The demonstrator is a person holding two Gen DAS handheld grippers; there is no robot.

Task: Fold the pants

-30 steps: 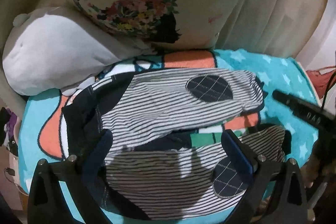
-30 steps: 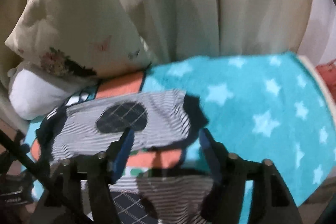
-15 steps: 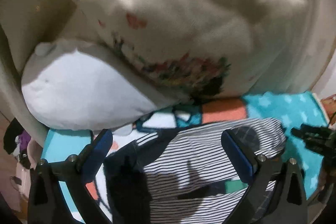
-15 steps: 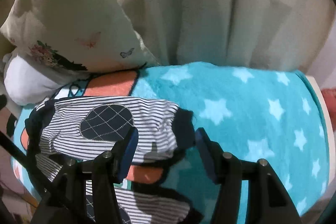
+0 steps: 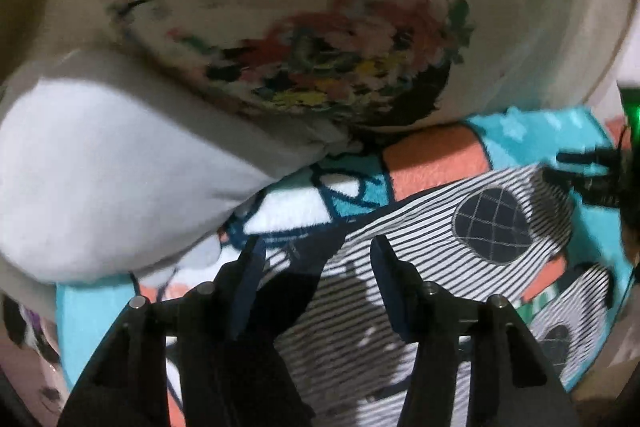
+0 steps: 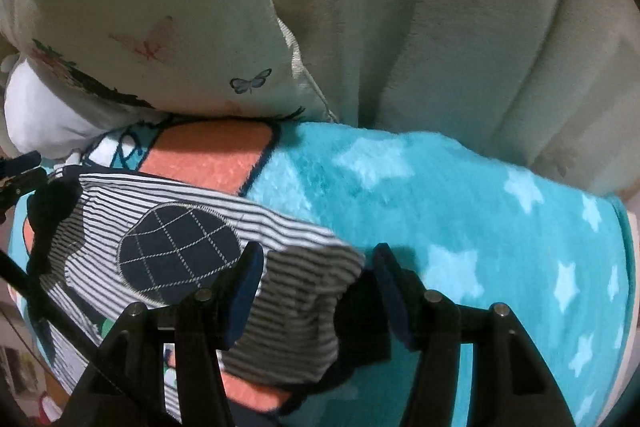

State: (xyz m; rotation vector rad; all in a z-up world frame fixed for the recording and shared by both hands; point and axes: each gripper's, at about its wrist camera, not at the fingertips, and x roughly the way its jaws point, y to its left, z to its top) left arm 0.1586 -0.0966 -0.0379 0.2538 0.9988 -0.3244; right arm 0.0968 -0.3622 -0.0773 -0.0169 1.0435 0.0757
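Observation:
Striped pants [image 5: 440,227] with navy checked knee patches [image 5: 492,227] lie spread on a teal star blanket [image 5: 520,131]. My left gripper [image 5: 316,259] hangs just over the navy waistband end. Its jaws are closing, the dark cloth lies between them, and the pads are not pressing on it. In the right wrist view the far leg [image 6: 120,203] with its patch [image 6: 180,247] runs to a navy cuff [image 6: 352,307]. My right gripper [image 6: 316,263] straddles that cuff end with a wide gap, its pads apart from the cloth.
A floral pillow [image 5: 320,7] and a white cushion [image 5: 100,167] crowd the blanket's far edge, close to the left gripper. A pale curtain [image 6: 440,27] hangs behind. Bare teal blanket [image 6: 460,195] stretches to the right of the cuff.
Both grippers moved away from the near leg, toward the pillows, and sank onto the far leg. The left jaws narrowed a lot over the waistband. The right gripper rolled and came over the cuff.

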